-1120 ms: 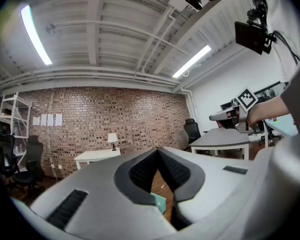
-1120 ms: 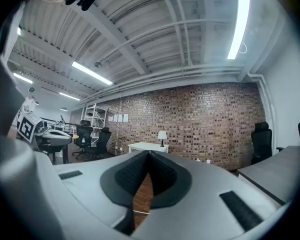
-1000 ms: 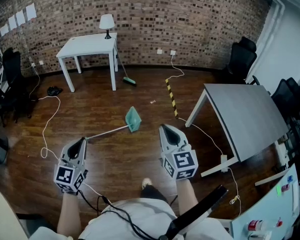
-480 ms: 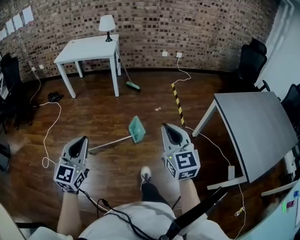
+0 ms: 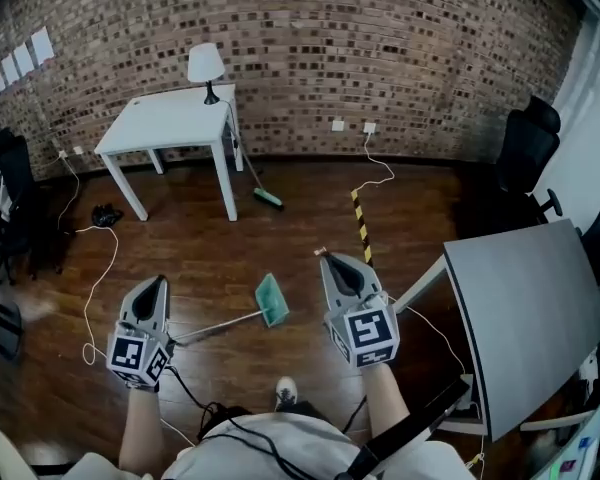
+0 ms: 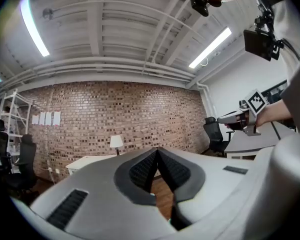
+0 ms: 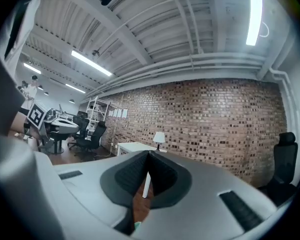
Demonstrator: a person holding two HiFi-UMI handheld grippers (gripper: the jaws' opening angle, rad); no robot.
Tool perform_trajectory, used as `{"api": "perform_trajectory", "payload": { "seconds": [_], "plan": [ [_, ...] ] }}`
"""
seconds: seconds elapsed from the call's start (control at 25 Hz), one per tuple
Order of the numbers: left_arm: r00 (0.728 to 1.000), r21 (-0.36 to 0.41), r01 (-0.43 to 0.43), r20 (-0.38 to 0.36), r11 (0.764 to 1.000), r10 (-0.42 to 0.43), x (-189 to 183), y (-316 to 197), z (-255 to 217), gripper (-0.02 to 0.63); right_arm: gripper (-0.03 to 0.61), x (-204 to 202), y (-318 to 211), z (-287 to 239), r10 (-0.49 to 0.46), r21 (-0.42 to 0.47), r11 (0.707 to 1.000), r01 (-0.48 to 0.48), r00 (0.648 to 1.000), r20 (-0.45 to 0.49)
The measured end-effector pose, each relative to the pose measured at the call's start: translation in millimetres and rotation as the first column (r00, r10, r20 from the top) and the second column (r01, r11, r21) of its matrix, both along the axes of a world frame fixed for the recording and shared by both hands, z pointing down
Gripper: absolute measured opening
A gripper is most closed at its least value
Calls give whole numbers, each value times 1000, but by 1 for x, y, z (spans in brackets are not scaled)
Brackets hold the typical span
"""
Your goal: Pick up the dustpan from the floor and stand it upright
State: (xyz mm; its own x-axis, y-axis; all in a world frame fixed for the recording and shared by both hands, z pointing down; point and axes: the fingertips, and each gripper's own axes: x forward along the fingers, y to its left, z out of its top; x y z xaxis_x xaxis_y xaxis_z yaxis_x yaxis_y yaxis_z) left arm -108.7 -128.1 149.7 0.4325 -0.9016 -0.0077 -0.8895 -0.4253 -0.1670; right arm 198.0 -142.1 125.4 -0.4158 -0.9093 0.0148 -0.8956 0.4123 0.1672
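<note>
- The left tongs [image 5: 156, 286] are shut tight, and nothing is in them.
- The right tongs [image 5: 332, 262] are shut too, and empty. Both are held up in the air and point at the brick wall.
- The dustpan [image 5: 271, 300] lies flat on the wood floor [image 5: 210, 238]. In the head view it shows between the two tongs. Neither one touches it.
- Shut tongs cannot grab. If they go down like this, they may just bump the thin handle and push it away.
- The handle is long and the pan sits at one end. A grab far from the pan may let that end swing or slip round.
- A white cable [image 5: 88, 298] lies on the floor not far from the handle's bare end. It could get caught.
- A shoe [image 5: 285, 392] is close by, so a step could kick the dustpan.
- The long way of the dustpan runs from the bare handle end, by the left tongs, up and right to the green pan. The pan end points toward the right tongs.
</note>
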Motion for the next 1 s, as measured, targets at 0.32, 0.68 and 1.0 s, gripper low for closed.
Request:
{"api": "perform_trajectory", "payload": {
  "seconds": [0.32, 0.68, 1.0],
  "plan": [
    [1000, -64, 3, 26, 998, -1, 9, -68, 13, -14, -5, -7, -61, 18, -18, -50, 999, 18, 1000, 16],
    [1000, -94, -7, 10, 996, 8, 3, -93, 17, -14, -5, -14, -74, 17, -31, -54, 998, 32, 999, 11],
    [974, -407, 73, -168, 911, -153, -44, -100, 66, -14, -5, -60, -64, 32, -221, -110, 969, 221, 975, 15]
  ]
}}
